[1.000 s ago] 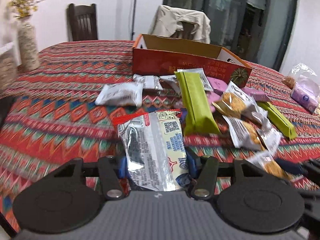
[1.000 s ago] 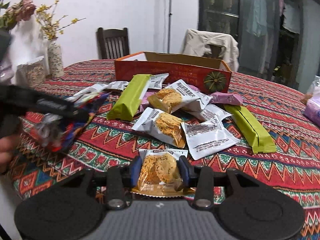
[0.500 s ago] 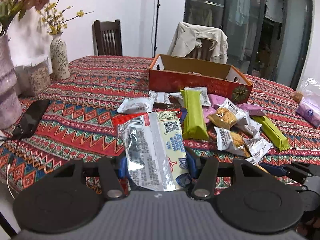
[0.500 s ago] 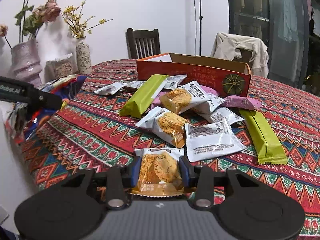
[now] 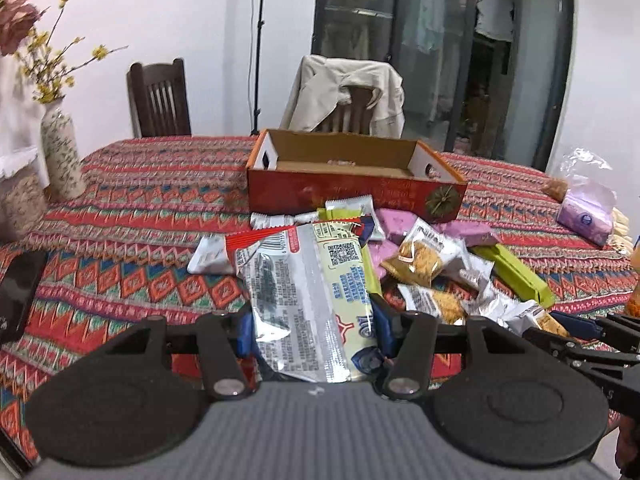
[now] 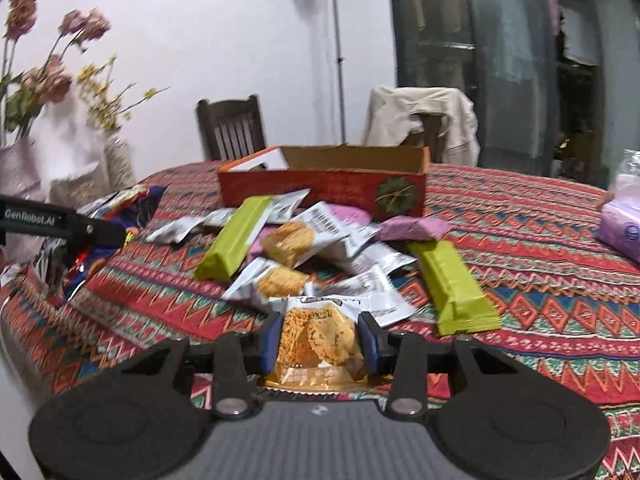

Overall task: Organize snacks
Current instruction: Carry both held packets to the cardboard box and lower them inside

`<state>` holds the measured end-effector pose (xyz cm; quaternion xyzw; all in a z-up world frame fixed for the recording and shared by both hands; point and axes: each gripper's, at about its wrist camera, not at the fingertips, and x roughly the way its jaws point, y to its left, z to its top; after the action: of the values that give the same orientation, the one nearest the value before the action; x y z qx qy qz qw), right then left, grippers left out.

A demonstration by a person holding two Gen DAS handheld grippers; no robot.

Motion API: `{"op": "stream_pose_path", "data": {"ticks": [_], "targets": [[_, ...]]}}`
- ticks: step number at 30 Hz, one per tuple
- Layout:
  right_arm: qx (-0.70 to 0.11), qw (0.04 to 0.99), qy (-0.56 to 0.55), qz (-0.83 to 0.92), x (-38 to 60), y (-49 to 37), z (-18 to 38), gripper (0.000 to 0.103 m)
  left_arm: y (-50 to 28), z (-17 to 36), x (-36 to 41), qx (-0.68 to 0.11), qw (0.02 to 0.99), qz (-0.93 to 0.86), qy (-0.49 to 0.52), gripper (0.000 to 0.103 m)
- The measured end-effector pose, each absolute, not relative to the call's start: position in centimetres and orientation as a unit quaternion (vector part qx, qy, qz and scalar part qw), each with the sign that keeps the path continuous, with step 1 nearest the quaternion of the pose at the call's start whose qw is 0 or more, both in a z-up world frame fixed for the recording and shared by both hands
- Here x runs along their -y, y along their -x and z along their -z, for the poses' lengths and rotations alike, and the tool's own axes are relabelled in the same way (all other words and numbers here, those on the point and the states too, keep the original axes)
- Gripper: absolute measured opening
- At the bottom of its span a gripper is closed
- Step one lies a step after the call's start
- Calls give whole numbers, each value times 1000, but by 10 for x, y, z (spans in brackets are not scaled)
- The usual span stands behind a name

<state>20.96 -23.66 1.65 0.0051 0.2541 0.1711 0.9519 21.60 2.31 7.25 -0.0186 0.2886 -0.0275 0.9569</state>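
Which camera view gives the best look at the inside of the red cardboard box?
The left wrist view: it looks down over the front wall of the red cardboard box onto its brown floor. The right wrist view sees the box from lower, showing mostly the front wall and inner back wall.

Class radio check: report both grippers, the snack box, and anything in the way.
Left gripper shut on silver packet. Right gripper shut on cracker packet. Red box open. Loose snack pile lies before it.

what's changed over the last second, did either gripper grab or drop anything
Nothing was grabbed or dropped. Both grippers drew back and up from the pile: the open red cardboard box now sits farther off. The left gripper stays clamped on the large silver foil snack bag, the right gripper on the clear packet of golden crackers.
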Motion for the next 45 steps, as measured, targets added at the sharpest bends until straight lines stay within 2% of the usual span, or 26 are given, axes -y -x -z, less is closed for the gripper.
{"op": "stream_pose_path", "data": {"ticks": [17,38,45], "targets": [[-180,972,16,-153,228,-278,-63,40,-279,-109,-27,-219,975,41,-2,56],[-132,978,25,-158,214,-394,-109,40,-391,-125,-32,-208,976,64,10,56],[-138,977,17,-159,213,-442,-115,40,-432,-122,-37,-215,975,56,19,56]]}}
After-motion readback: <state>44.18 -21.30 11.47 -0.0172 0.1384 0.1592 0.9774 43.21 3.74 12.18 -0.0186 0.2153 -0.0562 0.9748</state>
